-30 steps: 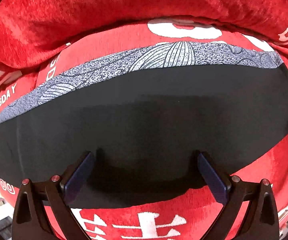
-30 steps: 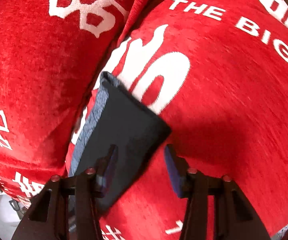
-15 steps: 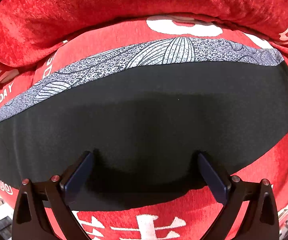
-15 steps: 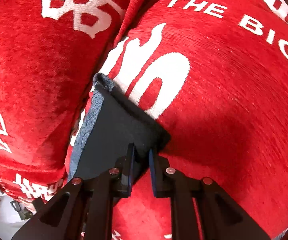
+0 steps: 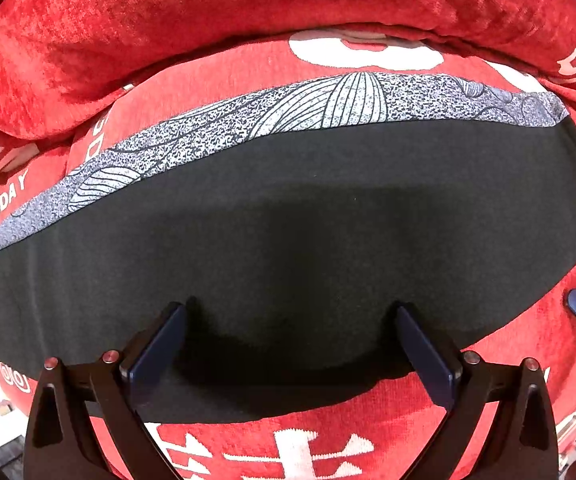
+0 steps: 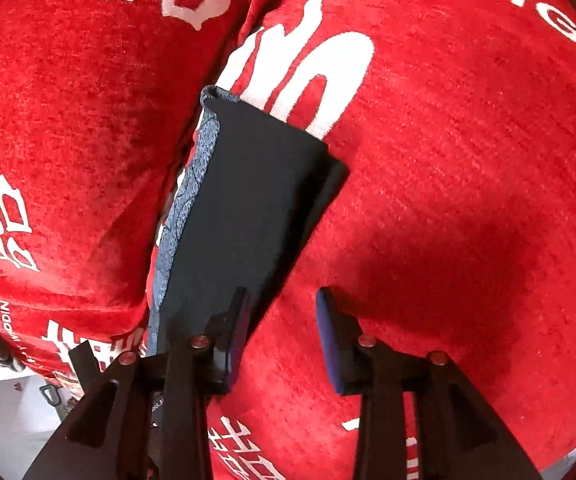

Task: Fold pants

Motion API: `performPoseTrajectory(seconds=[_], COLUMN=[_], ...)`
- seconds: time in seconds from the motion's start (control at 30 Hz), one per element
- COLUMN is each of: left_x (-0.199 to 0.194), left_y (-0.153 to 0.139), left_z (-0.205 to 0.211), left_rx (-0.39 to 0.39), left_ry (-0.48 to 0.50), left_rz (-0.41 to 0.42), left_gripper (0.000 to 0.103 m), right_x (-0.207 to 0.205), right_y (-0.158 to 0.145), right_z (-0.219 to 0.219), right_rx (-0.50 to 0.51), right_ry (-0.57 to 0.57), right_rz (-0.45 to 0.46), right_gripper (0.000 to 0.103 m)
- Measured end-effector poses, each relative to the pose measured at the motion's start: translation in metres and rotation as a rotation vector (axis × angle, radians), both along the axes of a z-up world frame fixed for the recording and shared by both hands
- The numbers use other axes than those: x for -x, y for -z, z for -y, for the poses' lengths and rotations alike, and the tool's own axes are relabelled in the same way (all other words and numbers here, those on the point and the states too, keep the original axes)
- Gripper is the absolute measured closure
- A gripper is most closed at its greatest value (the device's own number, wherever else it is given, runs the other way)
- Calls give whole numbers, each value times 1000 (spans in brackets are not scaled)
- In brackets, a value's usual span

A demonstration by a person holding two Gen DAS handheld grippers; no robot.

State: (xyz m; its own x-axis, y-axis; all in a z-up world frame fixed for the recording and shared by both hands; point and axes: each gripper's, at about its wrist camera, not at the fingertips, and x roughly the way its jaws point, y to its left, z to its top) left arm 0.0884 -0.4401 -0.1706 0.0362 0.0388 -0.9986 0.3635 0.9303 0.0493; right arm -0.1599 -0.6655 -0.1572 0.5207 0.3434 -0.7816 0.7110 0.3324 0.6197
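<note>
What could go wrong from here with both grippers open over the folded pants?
1. The right gripper is open with one finger over the pants edge; closing now might catch only the top layer and undo the fold.
2. The left gripper straddles the middle of the pants; pressing down could bunch them.
3. The red cover is soft; a deep pinch may grab it too.

Folded black pants, patterned grey band along one edge, lie flat on my red sofa cushion.

"THE BIG", seemingly, on red cover
</note>
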Motion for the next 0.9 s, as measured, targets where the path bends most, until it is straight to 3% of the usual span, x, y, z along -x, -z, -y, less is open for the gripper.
performPoseTrajectory(seconds=[0.9], left_x=[-2], left_y=[-7], left_z=[-17], left_rx=[6], left_ry=[3], left_rz=[-6], left_gripper=[0], right_x=[-16], right_y=[6], right_z=[-16], right_rx=[11], right_ry=[-55], right_rz=[44], right_gripper=[66])
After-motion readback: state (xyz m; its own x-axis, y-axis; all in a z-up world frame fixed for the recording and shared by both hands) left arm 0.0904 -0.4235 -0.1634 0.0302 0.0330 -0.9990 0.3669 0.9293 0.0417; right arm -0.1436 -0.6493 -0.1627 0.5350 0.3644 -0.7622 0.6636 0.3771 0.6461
